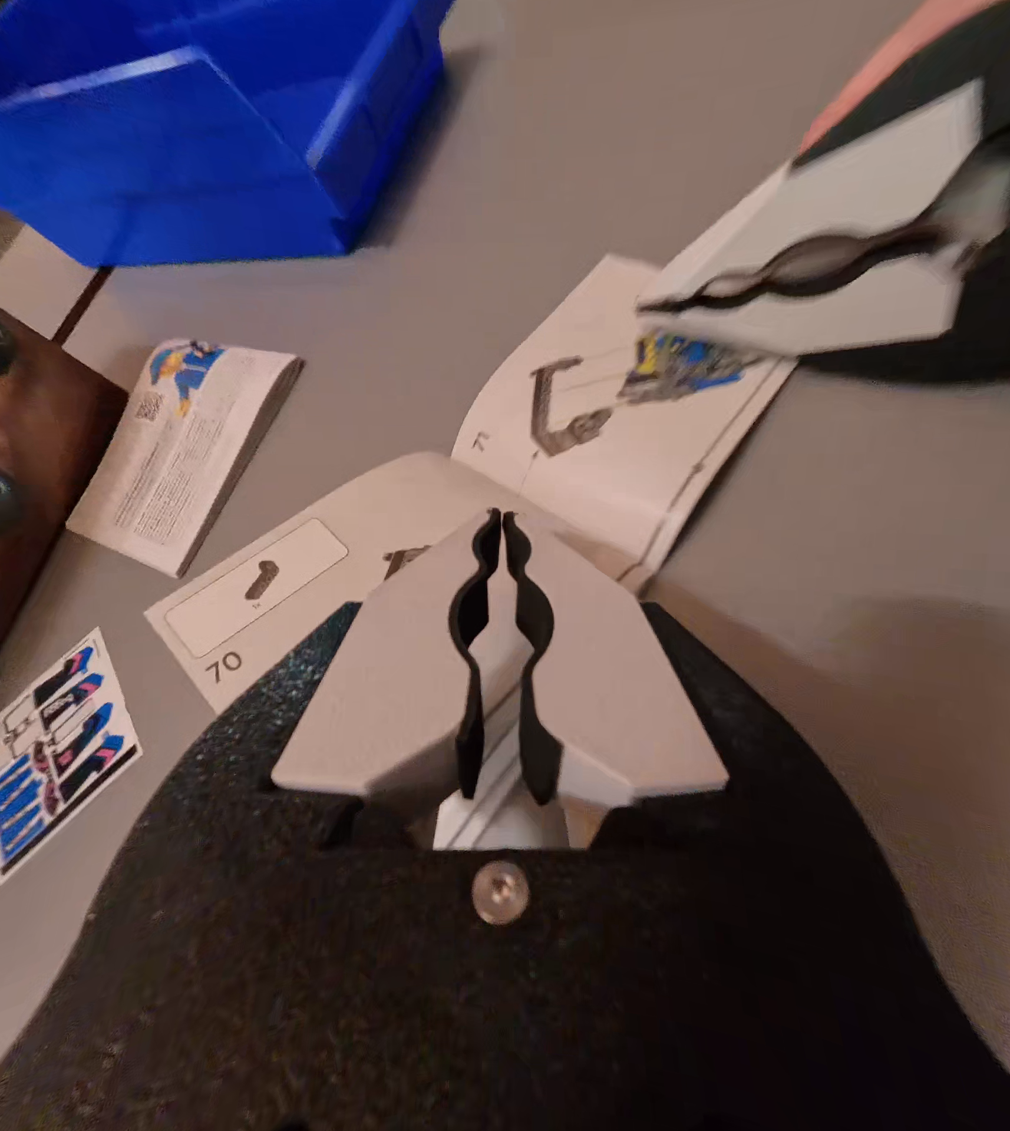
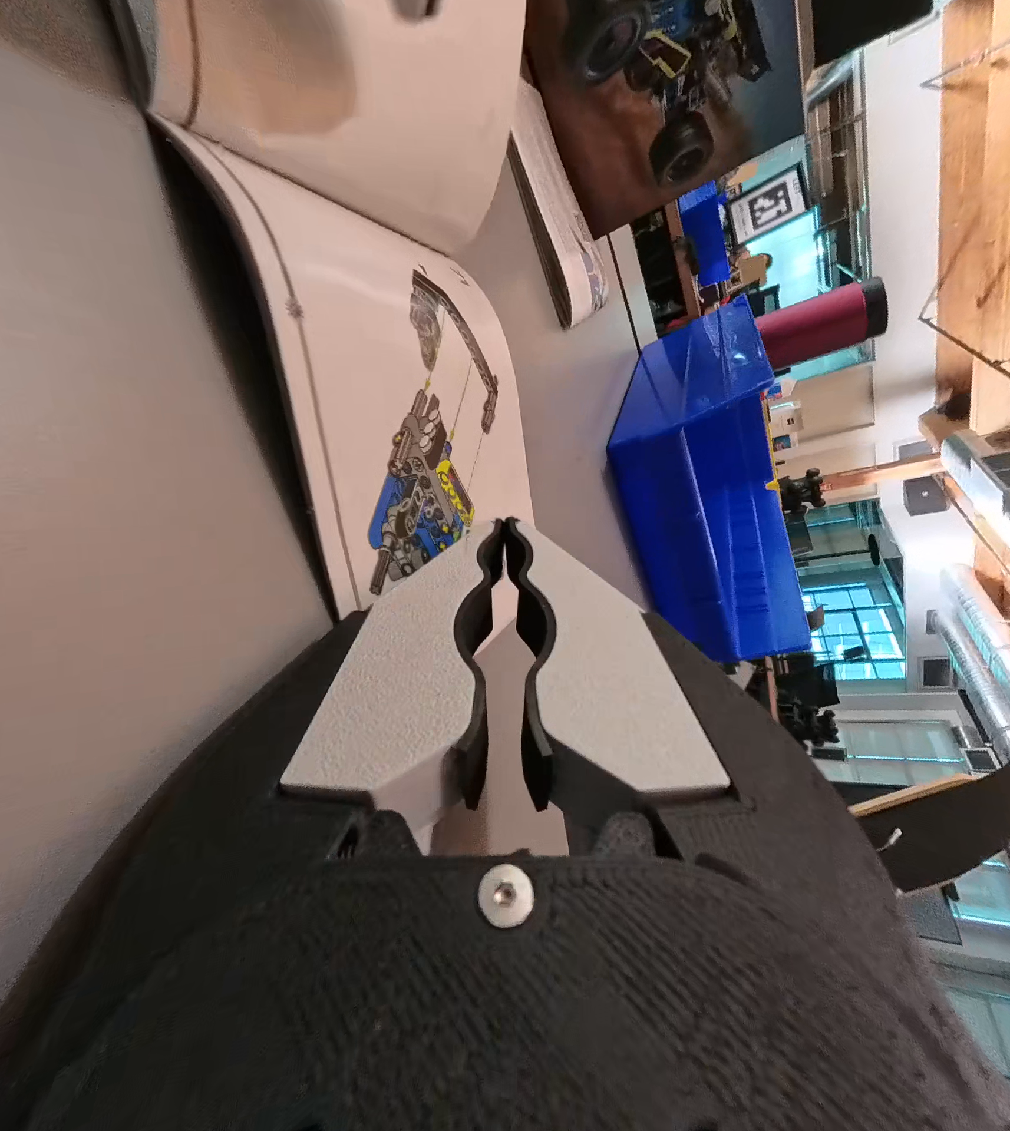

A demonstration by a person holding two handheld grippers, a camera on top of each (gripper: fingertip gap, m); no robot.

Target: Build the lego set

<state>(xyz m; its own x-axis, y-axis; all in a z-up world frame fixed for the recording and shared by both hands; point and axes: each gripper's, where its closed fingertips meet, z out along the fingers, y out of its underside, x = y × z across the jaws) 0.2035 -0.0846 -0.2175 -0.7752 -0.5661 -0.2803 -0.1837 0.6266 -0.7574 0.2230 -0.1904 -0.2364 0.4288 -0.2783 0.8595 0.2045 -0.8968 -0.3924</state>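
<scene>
Open instruction booklet, white pages, coloured assembly diagrams

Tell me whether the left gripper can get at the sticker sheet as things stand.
Probably yes. The sticker sheet lies flat on bare table just left of the left gripper, with nothing on it or between them. The gripper's tips are together over the open booklet, so they would have to open first.

A workshop or maker-style office loft: exposed wooden ceiling beams, bare metal ventilation ducts and big glazed windows run behind a grey desk strewn with a blue parts bin, an open building-kit instruction booklet and a sticker sheet.
</scene>
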